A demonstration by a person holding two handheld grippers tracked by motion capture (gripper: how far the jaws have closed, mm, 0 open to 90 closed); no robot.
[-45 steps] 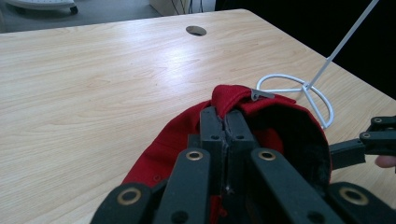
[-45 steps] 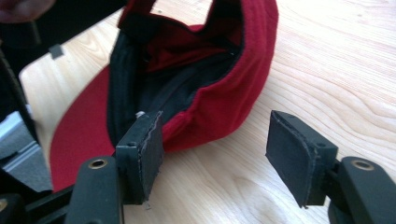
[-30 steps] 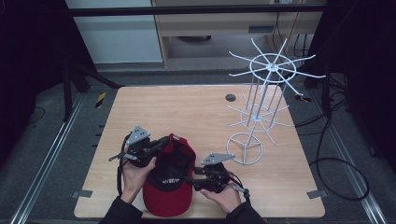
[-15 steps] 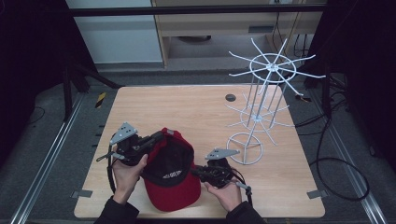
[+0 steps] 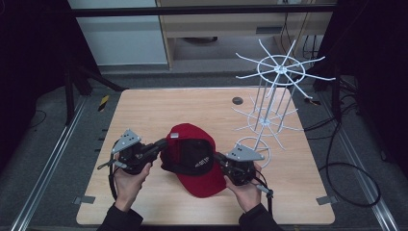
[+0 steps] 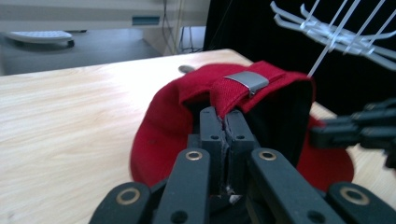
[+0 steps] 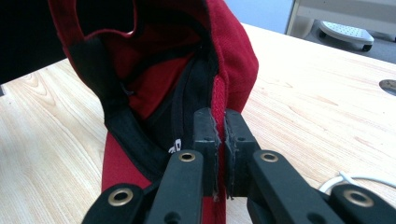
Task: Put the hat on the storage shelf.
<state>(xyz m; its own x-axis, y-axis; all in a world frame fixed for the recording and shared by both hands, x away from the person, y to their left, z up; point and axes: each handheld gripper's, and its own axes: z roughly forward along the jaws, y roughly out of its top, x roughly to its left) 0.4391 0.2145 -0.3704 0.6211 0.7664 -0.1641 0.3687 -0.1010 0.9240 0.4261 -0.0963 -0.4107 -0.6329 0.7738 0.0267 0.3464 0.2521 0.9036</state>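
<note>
Red cloth baseball cap (image 5: pixel 192 159), with a black lining and a stiff brim, sits upside-down near the table's front edge, at about 6 o'clock from the centre of the light wooden table (image 5: pixel 192 108), brim pointing toward you. You have it held from both sides. Your left gripper (image 5: pixel 156 147) has its jaws pinched tight on the rear edge by the red strap with the silver metal buckle (image 6: pixel 246 80), at the cap's 9 o'clock. Your right gripper (image 5: pixel 220 160) has its jaws pressed together on the red side wall and black sweatband at the cap's 3 o'clock; in the right gripper view the fabric runs straight between the jaws.

Judging by the folds, this cap is light and soft in the crown, so it will sag and twist wherever you don't support it. Only the brim looks stiff. The doubled rim with the sweatband should be the firmest place to hold; a single layer of crown cloth would likely slip or bunch. The strap can slide through its buckle, so I would not trust it to bear a pull.

White wire spinner rack (image 5: pixel 276 96) with radiating prongs stands at 2 o'clock from the cap, well apart. A small dark round disc (image 5: pixel 237 100) lies on the table at 12 o'clock, beyond the cap.
</note>
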